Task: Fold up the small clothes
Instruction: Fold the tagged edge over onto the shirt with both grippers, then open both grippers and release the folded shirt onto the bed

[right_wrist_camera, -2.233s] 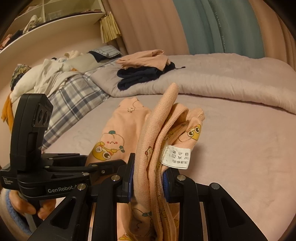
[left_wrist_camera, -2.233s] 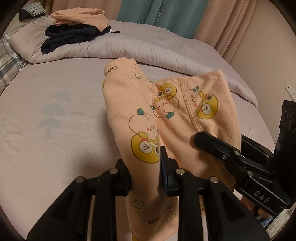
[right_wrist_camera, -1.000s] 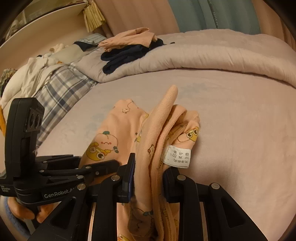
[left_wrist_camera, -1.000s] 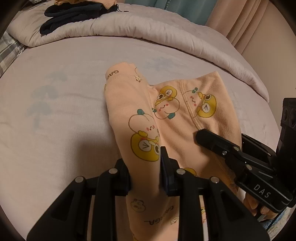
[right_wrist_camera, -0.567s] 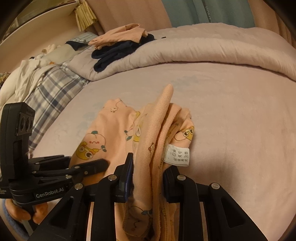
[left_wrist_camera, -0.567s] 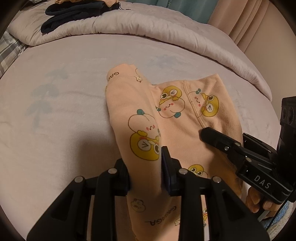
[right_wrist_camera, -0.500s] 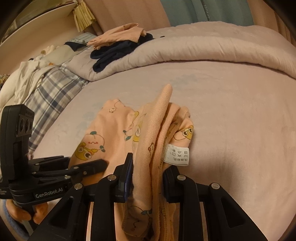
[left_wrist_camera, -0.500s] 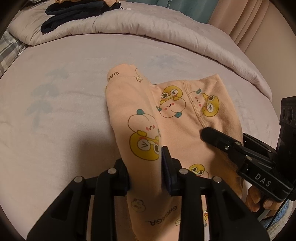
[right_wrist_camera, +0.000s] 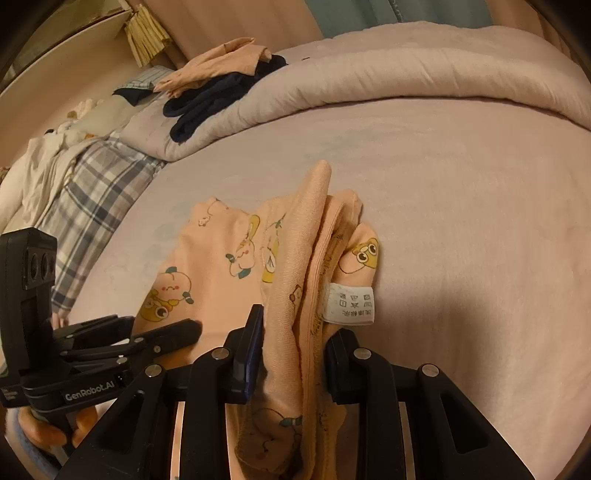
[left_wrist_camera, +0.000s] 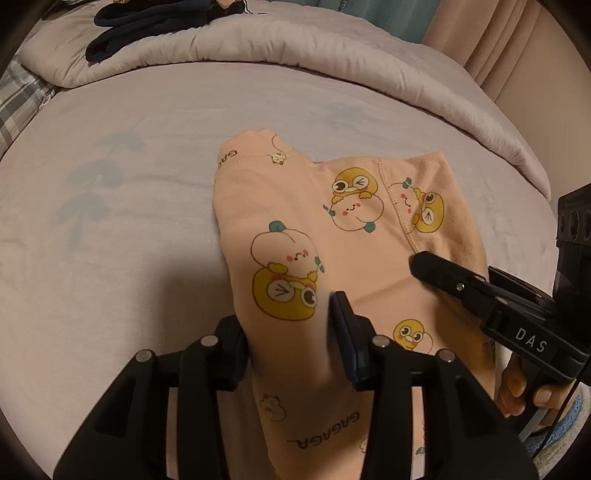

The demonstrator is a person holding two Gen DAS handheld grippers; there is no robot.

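- Left wrist: left hand-held gripper (left_wrist_camera: 291,325) has just been opening, jaws slack around the pyjamas (left_wrist_camera: 332,229).
- Right hand-held gripper (right_wrist_camera: 293,347) pinches bunched pyjamas on the bed (right_wrist_camera: 461,192).

grey duvet (right_wrist_camera: 406,70), plaid sheet (right_wrist_camera: 92,199), curtains (right_wrist_camera: 240,18)

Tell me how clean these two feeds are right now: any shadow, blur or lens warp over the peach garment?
Left wrist view: the claw casts a dark shadow on the sheet left of the peach garment, whose prints are sharp; edges vignette black. Right wrist view: warm dim light, fisheye curves the duvet, and the care label is legible.
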